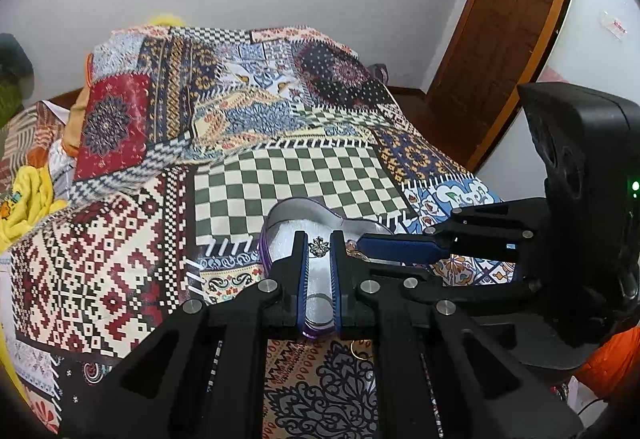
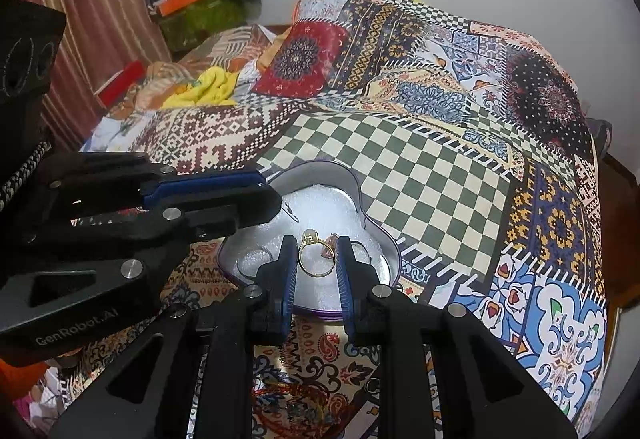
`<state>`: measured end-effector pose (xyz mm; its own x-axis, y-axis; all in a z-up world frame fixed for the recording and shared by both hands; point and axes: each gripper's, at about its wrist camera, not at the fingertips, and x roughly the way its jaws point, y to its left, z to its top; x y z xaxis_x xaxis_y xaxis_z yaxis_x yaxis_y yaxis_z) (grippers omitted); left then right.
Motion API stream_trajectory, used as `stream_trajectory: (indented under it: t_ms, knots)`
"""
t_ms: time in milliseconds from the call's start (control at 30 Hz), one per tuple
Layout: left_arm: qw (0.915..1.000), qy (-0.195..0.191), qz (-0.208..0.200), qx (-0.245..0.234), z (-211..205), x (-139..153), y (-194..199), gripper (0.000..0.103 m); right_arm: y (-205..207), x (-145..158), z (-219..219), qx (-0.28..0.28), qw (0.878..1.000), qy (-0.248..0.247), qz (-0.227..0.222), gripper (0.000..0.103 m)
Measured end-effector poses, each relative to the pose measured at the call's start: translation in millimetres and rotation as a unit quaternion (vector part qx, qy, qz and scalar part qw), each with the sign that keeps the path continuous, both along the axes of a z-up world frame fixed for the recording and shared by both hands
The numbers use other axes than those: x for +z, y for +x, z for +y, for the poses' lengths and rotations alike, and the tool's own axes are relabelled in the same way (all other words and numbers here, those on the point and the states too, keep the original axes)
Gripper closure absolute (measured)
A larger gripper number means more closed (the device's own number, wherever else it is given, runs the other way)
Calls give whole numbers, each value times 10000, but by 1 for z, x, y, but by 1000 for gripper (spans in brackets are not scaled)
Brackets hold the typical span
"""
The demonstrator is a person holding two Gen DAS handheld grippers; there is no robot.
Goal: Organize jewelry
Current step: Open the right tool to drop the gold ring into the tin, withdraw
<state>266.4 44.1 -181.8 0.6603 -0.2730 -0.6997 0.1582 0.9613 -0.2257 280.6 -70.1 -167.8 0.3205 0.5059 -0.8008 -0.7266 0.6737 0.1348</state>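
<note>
My left gripper point(image 1: 319, 239) is shut on a small silver flower-shaped ornament point(image 1: 319, 247), pinched at its fingertips. It hangs over a purple-rimmed tin point(image 1: 280, 211) lined with white foam. My right gripper point(image 2: 316, 244) is shut on a gold ring point(image 2: 316, 260) with a pale stone, just above the same tin point(image 2: 394, 259). A pink-stone piece point(image 2: 332, 241) lies beside the ring, and silver rings point(image 2: 256, 259) sit in the foam. Each gripper shows in the other's view: the right gripper point(image 1: 362, 244) reaches in from the right, the left gripper point(image 2: 276, 201) from the left.
The tin rests on a patchwork cloth point(image 1: 304, 175) spread over a bed. A loose gold ring point(image 1: 360, 353) and red-gold thread bangles point(image 2: 288, 395) lie on the cloth in front of the tin. Yellow clothing point(image 2: 208, 89) lies far left; a wooden door point(image 1: 508, 19) stands at the right.
</note>
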Motion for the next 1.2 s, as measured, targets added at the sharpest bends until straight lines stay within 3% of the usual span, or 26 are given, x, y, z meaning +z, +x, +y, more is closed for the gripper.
stream_trajectory:
  t_ms: [300, 733, 1033, 1200]
  knots:
    - [9999, -37, 136, -8, 3, -4, 3, 94, 1, -2, 3, 50, 10000, -79, -2, 85]
    - [9999, 139, 41, 82, 9, 12, -19, 94, -1, 0, 4, -7, 9994, -354, -27, 85]
    - [9995, 289, -12, 92, 6, 26, -39, 90, -21, 21, -6, -127, 9987, -416, -279, 85]
    - [9991, 395, -99, 88, 1, 36, -55, 83, -33, 38, -17, -256, 9983, -339, -402, 84]
